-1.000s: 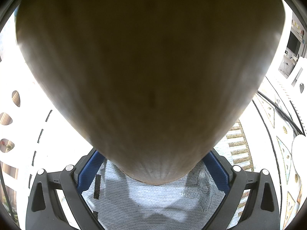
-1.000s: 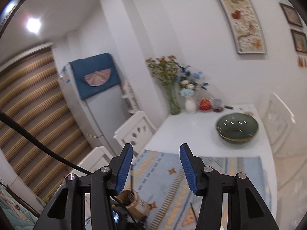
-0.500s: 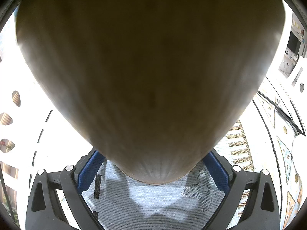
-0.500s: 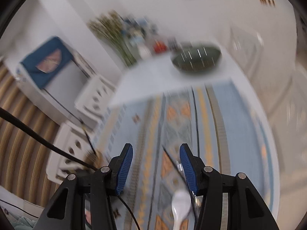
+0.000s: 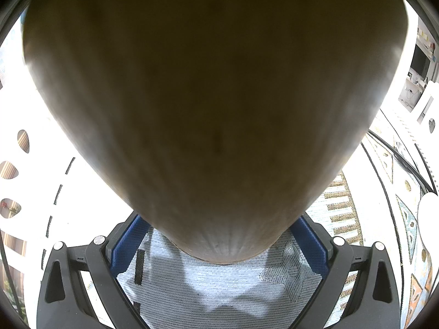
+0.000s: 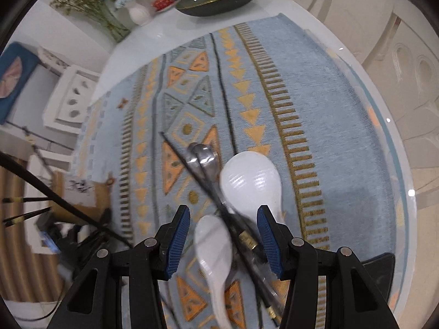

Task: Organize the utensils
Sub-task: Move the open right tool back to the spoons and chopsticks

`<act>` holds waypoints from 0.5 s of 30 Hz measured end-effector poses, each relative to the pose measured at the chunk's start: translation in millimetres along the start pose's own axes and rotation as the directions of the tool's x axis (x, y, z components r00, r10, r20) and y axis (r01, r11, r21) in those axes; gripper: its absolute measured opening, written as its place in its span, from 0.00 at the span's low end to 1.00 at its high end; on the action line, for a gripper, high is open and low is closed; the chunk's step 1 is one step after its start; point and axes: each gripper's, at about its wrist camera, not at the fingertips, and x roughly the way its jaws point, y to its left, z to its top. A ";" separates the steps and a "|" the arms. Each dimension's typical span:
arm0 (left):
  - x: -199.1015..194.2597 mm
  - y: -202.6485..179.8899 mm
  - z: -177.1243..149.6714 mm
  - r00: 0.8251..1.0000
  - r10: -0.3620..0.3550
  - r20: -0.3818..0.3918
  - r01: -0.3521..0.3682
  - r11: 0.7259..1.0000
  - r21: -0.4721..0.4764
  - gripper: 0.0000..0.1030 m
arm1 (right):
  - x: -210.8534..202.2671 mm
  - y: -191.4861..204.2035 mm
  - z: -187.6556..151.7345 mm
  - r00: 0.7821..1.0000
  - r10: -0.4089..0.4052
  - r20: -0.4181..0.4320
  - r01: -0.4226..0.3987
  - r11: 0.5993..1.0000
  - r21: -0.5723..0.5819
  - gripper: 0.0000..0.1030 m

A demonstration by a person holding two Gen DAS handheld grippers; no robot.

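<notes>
Utensils (image 6: 227,200) on the tabletop mat (image 6: 315,104) now lie beneath the descended right hand-held gripper (image 6: 223,235), jaws released at 6 o'clock, ready for pickup; the left hand-held gripper (image 5: 219,246) is grasping a wooden holder (image 5: 214,109).

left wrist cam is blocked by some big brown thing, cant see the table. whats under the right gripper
observer: The right gripper hangs over a pile of utensils on the patterned mat.
operator: which utensils
observer: A large white spoon, a small white spoon, metal spoons and black chopsticks, all overlapping.
operator: ok my left gripper has the brown holder, is the right holding anything
observer: No. Its jaws are open, with the small white spoon and the chopsticks between them, and the pads press on neither.
</notes>
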 end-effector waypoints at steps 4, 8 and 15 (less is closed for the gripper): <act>0.0 -0.1 0.0 1.000 0.000 0.000 0.000 1.000 0.000 0.97 | 16.5 5.4 3.0 1.000 0.007 -0.019 -0.007 1.000 0.000 0.48; -0.1 -0.2 0.1 1.000 0.000 0.000 0.000 1.000 0.000 0.97 | 31.0 16.2 7.8 0.999 -0.036 -0.023 0.035 0.999 -0.040 0.41; -0.1 -0.6 0.1 1.000 0.000 0.000 0.000 1.000 0.000 0.97 | 50.5 22.0 14.3 0.997 -0.053 -0.050 0.050 0.997 -0.063 0.37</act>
